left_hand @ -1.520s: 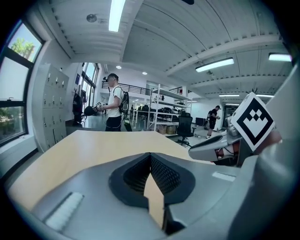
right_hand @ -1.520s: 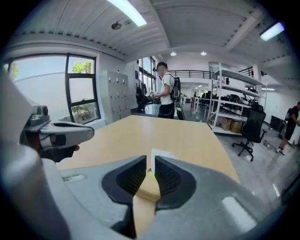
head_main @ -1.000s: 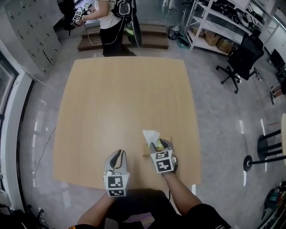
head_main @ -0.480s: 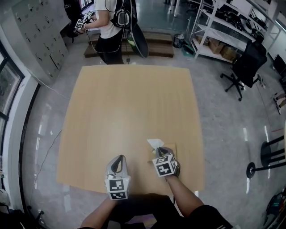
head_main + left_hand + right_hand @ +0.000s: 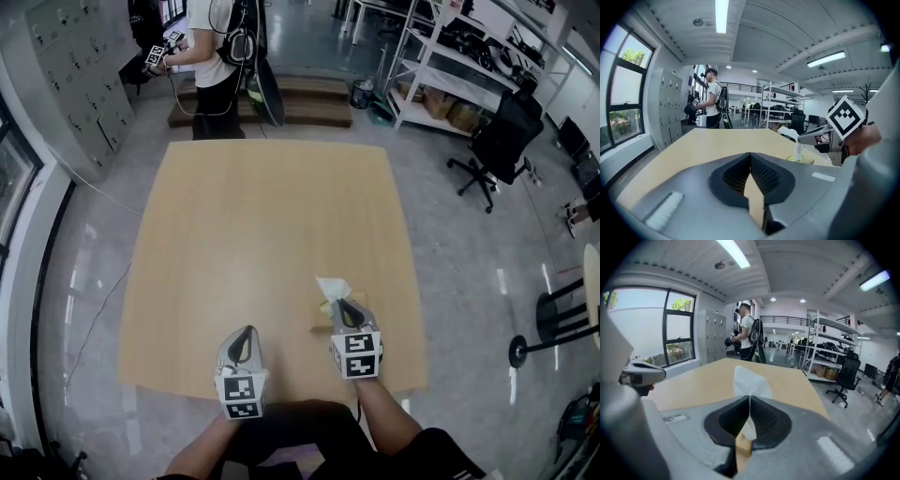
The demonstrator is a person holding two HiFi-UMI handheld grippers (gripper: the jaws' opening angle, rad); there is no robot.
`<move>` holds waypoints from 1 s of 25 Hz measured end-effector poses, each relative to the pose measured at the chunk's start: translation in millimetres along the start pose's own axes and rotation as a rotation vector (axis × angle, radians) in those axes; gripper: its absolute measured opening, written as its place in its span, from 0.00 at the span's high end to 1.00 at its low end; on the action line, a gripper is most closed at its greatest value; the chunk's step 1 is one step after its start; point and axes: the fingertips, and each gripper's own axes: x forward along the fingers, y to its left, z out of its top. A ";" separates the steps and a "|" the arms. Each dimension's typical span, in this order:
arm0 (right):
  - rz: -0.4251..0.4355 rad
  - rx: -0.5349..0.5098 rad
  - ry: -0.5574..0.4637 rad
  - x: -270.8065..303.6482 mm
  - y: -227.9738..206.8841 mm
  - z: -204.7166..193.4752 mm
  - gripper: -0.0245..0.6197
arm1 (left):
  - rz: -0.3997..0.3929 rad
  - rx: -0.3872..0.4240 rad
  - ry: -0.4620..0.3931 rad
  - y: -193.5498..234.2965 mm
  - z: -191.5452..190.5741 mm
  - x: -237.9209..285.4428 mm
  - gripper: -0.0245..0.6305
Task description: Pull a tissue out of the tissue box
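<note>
Tissue point(image 5: 749, 379), white and crumpled to a peak, stands between the jaws of the right gripper point(image 5: 749, 401). The jaws are closing on it, and their dark ribbed pads already press the sheet from both sides. Its top sticks out beyond the jaw tips. Below the pads, a corner of the tan tissue box point(image 5: 321, 319) shows through the gap.

In the head view the box sits on the light wooden tabletop point(image 5: 262, 216), right of the middle and close to the near edge. The right gripper is above it and covers most of it. In the left gripper view, a thin white strip of tissue runs from the right gripper's tips down to the box's yellowish top, so the sheet is only partly drawn out.

The left gripper point(image 5: 750, 157) is over the tabletop to the left, beside the right gripper and clear of the box. Its jaws are together with nothing between them. Only the tabletop shows through the slit lower down.

Beyond the far edge of the tabletop a person point(image 5: 214, 56) stands holding another marked device. Grey lockers point(image 5: 75, 66) line the left wall. Metal shelving point(image 5: 441, 66) and a black office chair point(image 5: 497, 141) stand at the far right on the glossy floor.
</note>
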 end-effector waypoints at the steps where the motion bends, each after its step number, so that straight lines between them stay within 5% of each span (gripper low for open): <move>1: -0.004 0.009 -0.024 -8.3 2.9 5.0 0.96 | -0.008 0.000 -0.005 -0.4 -0.2 -3.9 0.93; 9: -0.015 0.058 -0.101 -64.9 60.6 11.8 0.96 | -0.068 -0.016 -0.029 15.6 -12.9 -51.3 0.93; 25: -0.071 0.087 -0.026 -153.6 134.5 -44.9 0.96 | -0.240 -0.046 0.026 -2.8 -80.7 -125.2 0.93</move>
